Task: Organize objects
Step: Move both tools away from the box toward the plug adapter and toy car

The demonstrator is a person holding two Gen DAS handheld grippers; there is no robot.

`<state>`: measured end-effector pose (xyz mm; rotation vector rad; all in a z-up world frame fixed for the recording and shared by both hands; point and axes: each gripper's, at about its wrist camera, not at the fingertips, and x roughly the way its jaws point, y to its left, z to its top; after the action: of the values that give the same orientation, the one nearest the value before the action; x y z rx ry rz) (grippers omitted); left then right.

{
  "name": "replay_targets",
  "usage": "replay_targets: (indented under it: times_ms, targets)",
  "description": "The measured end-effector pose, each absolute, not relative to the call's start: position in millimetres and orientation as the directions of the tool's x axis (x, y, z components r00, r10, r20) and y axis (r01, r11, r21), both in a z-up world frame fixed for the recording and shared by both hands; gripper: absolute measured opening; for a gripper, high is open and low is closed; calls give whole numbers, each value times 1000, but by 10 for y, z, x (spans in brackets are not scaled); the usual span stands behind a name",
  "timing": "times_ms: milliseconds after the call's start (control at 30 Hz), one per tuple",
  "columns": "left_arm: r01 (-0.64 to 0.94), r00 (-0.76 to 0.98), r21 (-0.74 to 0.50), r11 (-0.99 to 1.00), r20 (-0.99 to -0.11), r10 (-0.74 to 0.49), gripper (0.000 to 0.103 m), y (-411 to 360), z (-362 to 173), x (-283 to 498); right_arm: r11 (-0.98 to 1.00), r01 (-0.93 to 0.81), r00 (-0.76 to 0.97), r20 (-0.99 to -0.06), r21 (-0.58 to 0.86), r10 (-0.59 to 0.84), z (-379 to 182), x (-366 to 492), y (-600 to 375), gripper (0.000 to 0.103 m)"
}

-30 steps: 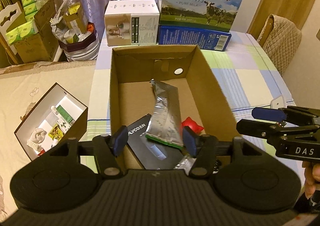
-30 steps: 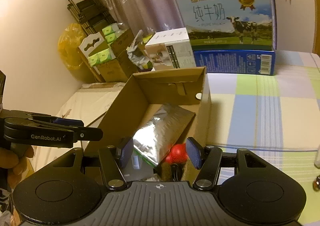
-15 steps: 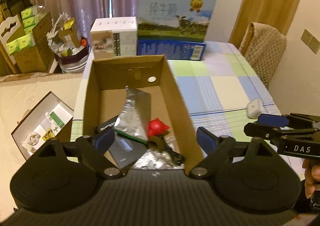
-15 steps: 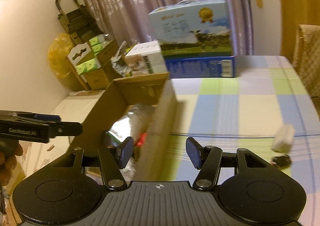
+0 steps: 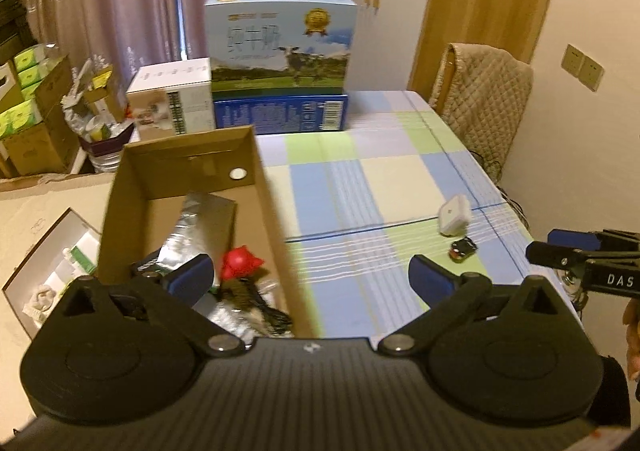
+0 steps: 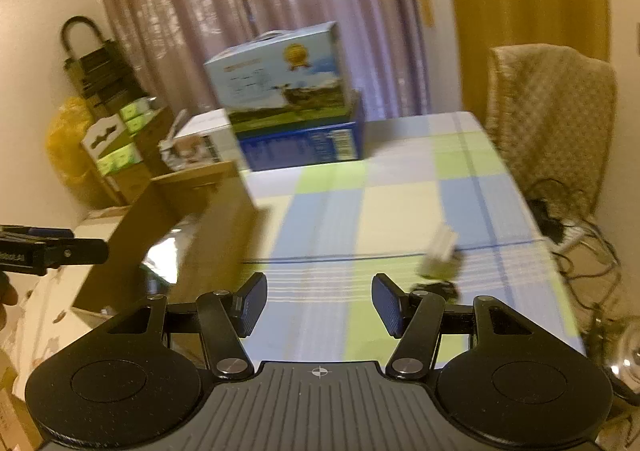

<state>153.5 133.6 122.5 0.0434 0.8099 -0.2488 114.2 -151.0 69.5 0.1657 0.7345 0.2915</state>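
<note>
The open brown cardboard box point(image 5: 276, 211) stands on the checked-cloth table point(image 5: 360, 187), holding a silver foil pouch point(image 5: 200, 223) and a red spiky toy point(image 5: 240, 261). A small white rectangular case point(image 5: 454, 216) and a small dark object point(image 5: 463, 249) lie just beside each other on the cloth, well apart from the box. The left claw point(image 5: 310, 277) has just been opening and gapes wide, empty. The right claw point(image 6: 319, 305) stands partly open, gripping nothing.
</note>
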Motion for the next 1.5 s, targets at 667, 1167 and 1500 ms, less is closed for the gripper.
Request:
replay_targets:
  times_ms: [667, 1167, 1500]
  targets:
    - [316, 616, -90, 944, -738, -276, 102, 486, 874, 1745, 979, -140, 711, -672, 151, 205, 281, 1179, -2393, 56]
    - [350, 561, -74, 934, -782, -272, 102, -134, 257, 2289, 940, -332, 632, -721, 78, 283, -489, 1799, -2399, 56]
    - [347, 537, -70, 935, -803, -259, 102, -237, -48, 2640, 900, -430, 580, -744, 66, 332, -967, 2275, -2056, 56]
